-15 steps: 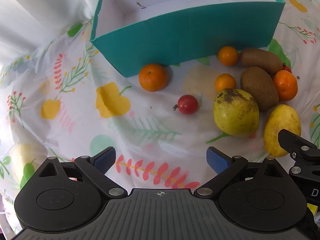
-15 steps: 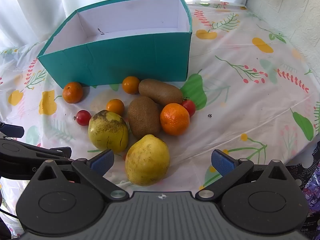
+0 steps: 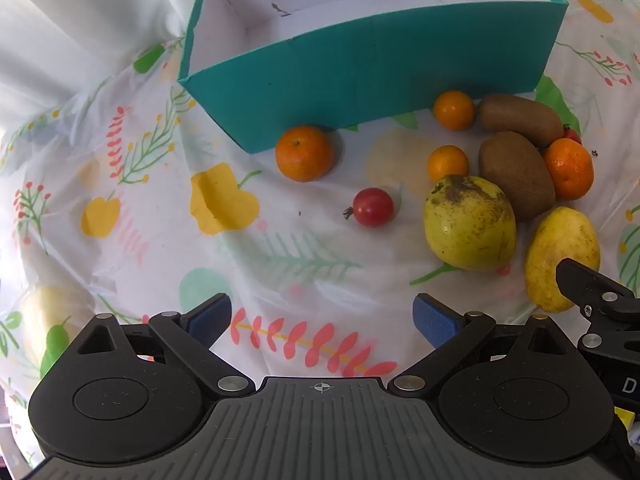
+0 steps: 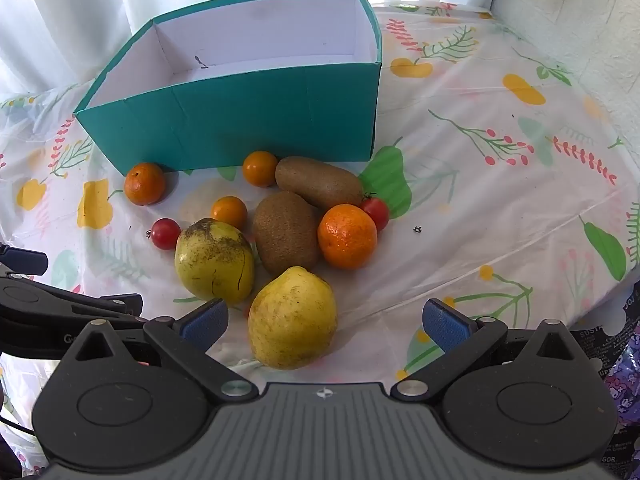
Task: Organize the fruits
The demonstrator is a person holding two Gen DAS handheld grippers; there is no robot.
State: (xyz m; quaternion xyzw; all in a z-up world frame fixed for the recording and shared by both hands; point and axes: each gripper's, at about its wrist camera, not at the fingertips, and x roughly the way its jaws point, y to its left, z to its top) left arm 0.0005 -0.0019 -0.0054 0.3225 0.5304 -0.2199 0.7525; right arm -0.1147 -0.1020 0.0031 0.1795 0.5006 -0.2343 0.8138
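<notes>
The right tongs (image 4: 324, 320) gape wide with nothing between the pads, and the near pear (image 4: 292, 318) lies on the desk (image 4: 480, 208) just ahead of them, a little left of their centre line, its long axis running roughly along the fingers toward the box (image 4: 240, 128). The left tongs (image 3: 322, 318) also stand open and empty, over bare cloth; from them the fruit lies ahead and to the right, the tomato (image 3: 373, 207) closest to their line. The right tongs look better placed for the first pick. The box holds no visible fruit.
</notes>
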